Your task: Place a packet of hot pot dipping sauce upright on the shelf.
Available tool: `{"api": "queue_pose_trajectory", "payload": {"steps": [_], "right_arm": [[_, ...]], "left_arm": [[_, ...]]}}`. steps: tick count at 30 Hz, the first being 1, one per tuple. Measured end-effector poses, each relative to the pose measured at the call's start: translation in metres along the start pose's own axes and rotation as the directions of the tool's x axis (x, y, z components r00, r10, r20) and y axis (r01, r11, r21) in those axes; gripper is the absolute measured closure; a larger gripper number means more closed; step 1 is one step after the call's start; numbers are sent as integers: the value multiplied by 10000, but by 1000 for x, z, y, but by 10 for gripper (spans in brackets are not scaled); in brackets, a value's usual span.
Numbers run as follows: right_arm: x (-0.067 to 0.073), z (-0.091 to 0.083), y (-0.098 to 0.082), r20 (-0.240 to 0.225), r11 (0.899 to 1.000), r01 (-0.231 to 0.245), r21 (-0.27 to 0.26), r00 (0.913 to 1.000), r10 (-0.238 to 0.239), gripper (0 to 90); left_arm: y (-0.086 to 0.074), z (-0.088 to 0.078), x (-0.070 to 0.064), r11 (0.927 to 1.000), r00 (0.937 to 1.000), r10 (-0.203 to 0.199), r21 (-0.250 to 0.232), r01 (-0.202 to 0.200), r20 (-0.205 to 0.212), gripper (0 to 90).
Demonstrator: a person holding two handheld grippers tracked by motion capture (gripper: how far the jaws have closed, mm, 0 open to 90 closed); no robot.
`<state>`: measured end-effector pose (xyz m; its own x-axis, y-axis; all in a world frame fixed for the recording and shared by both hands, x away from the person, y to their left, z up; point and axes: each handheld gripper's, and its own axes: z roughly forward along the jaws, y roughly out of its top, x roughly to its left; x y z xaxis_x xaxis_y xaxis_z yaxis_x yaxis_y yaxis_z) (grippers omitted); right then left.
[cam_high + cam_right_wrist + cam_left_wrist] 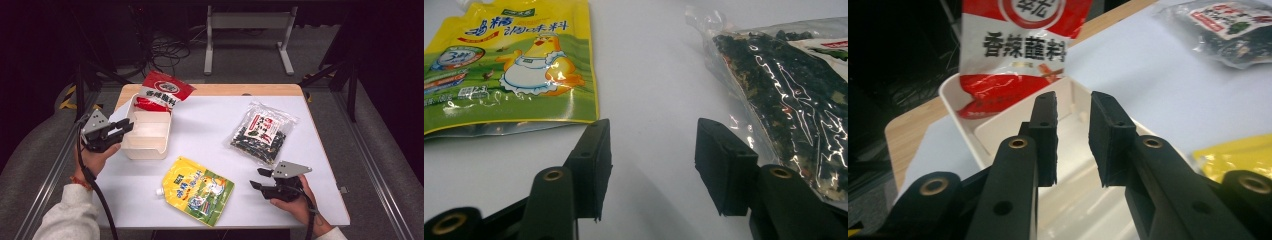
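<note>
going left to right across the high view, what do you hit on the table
left gripper → white bin with the red packet leaning at its far end → yellow pouch → right gripper, with the clear bag of dark dried bits farther back

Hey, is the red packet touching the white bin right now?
Touching. In the high view the red packet leans over the far rim of the white bin; the left gripper view shows its bottom edge resting inside against that wall.

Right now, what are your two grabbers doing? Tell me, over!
Left gripper open, empty, at white bin. Red packet leaning in bin. Right gripper open, empty, between yellow pouch and seaweed bag. Nothing blocking.
</note>
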<state>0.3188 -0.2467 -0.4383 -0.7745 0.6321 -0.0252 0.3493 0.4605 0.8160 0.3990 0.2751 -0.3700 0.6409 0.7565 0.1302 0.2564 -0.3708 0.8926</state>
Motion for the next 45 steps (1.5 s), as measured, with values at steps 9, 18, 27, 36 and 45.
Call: {"api": "queue_pose_trajectory", "payload": {"steps": [9, 18, 27, 36, 45], "right_arm": [[-7, 0, 3, -164, 9997, -188, -131, 9997, 186, 559], [-6, -1, 7, -266, 9997, 28, -261, 9996, -35, 609], [-3, -4, 8, -437, 9995, 141, -293, 9989, -154, 647], [-9, -10, 10, 53, 9992, 220, -347, 9997, -218, 652], [-30, -27, 5, 1058, 9985, -74, -538, 9943, 131, 659]], "left_arm": [[-15, -20, -40, 9990, 9987, 446, -66, -445, 255, 650], [-23, -32, -69, 9976, 9953, 680, -161, -671, 693, 592], [-39, -31, -103, 9956, 9860, 787, 388, -852, 1469, 502], [-63, -27, -136, 9875, 9676, 612, 1261, -944, 2450, 462], [-74, -22, -145, 9852, 9622, 416, 1490, -842, 2692, 388]]}}
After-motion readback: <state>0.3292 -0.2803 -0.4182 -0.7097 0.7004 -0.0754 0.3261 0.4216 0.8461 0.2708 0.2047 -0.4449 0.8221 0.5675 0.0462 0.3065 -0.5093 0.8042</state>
